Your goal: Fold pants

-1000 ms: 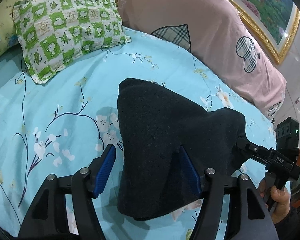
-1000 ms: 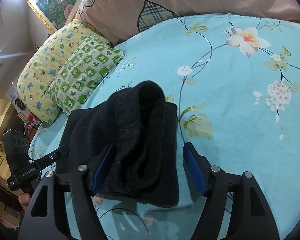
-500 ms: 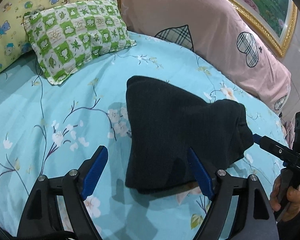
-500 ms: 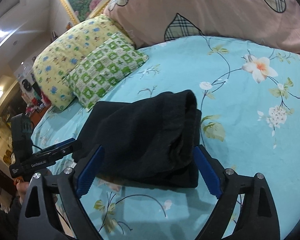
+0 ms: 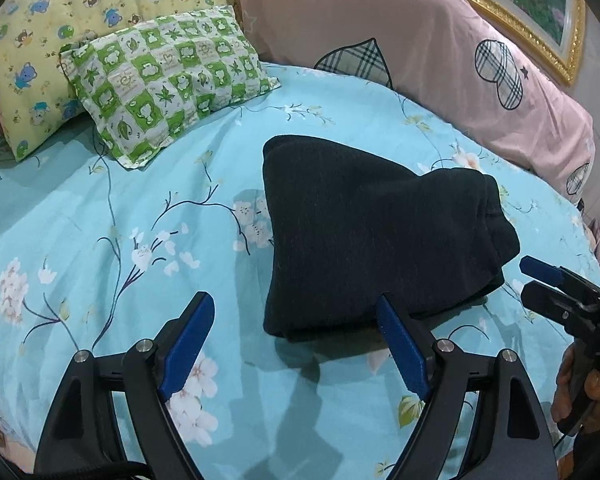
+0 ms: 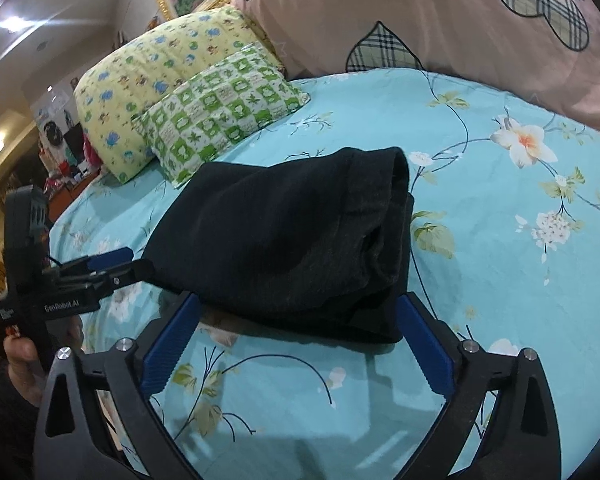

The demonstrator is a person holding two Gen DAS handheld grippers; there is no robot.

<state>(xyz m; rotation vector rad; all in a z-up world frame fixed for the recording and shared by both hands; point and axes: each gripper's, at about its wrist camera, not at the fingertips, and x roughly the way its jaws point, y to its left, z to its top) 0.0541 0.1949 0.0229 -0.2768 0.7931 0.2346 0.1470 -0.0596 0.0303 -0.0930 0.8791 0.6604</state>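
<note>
Folded black pants at frame centre on floral bedsheet; checked green pillow upper left, pink cushion behind. Left gripper and right gripper spread, just opened, gripping nothing. "GenRobot.AI" legible at left edge of right wrist view.

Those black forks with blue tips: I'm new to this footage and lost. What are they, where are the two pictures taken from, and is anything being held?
There is no robot here. A person holds a two-finger gripper in each hand, and a wide-angle camera on each one looks forward along its fingers.

One picture is from the left gripper; the right gripper pokes in at its right edge. The other picture is from the right gripper, with the left one at its left edge.

On the turquoise floral bedsheet lie black pants, folded into a compact bundle. Behind are a green checked pillow, a yellow pillow and a pink one.

Nothing is held. Both grippers' jaws have just been opening and stand wide, their pads off the cloth.
</note>
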